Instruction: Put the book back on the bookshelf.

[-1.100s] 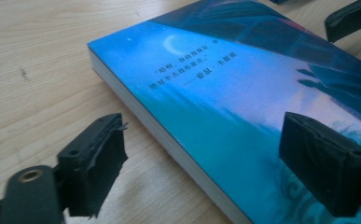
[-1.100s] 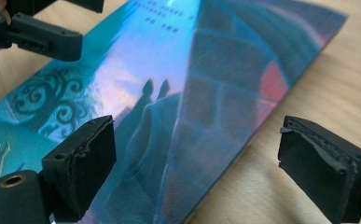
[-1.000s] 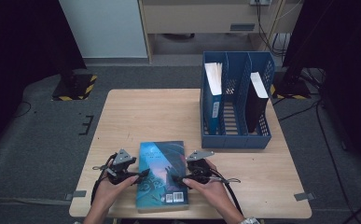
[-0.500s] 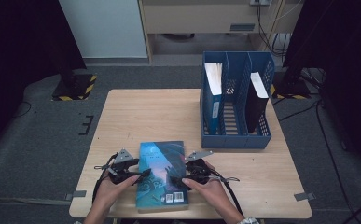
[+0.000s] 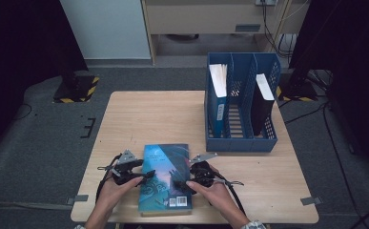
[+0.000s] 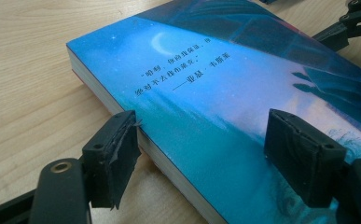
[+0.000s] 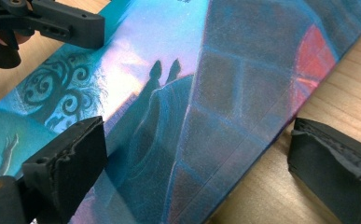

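The blue book (image 5: 166, 177) lies flat at the counter's (image 5: 172, 114) six o'clock edge, long axis twelve-to-six, between the left tongs (image 5: 146, 174) at nine and the right tongs (image 5: 177, 183) at three, equally near, both spread astride its long edges, the right's jaws just opened wider.

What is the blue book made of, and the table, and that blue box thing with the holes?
The book looks like a paperback: a glossy printed card cover that catches the light, with pale paper page edges along its side. The table looks like light wood or a wood-look laminate, going by its grain lines and matt surface. The file rack is probably moulded plastic: one even blue, with thin slotted walls.
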A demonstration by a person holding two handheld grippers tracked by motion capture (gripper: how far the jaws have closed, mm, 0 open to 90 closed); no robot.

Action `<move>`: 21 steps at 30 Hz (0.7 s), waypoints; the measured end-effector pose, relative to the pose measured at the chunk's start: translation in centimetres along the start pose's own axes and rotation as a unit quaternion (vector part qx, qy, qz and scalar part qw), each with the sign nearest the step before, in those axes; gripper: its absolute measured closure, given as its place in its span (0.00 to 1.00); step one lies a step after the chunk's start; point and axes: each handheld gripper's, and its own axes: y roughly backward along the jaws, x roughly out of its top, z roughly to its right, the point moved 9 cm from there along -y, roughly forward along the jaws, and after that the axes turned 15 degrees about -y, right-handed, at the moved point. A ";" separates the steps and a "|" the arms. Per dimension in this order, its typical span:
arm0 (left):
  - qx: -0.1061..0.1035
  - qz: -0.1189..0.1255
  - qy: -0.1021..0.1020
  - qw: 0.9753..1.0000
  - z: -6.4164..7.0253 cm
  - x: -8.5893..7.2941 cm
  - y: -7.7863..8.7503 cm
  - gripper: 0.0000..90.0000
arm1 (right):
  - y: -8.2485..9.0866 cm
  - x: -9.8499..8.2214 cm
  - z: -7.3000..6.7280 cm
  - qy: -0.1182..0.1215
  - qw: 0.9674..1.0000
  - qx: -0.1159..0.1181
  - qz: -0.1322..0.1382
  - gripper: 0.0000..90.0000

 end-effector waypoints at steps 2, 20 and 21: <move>-0.002 0.003 0.000 1.000 -0.1 0.1 -0.1 0.28 | 0.0 0.1 0.1 0.001 1.000 0.000 -0.001 0.04; -0.002 0.004 0.016 1.000 -0.8 -0.2 -0.3 0.24 | -0.3 0.3 0.1 0.004 1.000 0.007 0.002 0.04; 0.001 0.003 0.016 1.000 -0.9 -0.2 -0.2 0.22 | -0.4 0.3 -0.1 0.003 1.000 0.009 0.002 0.05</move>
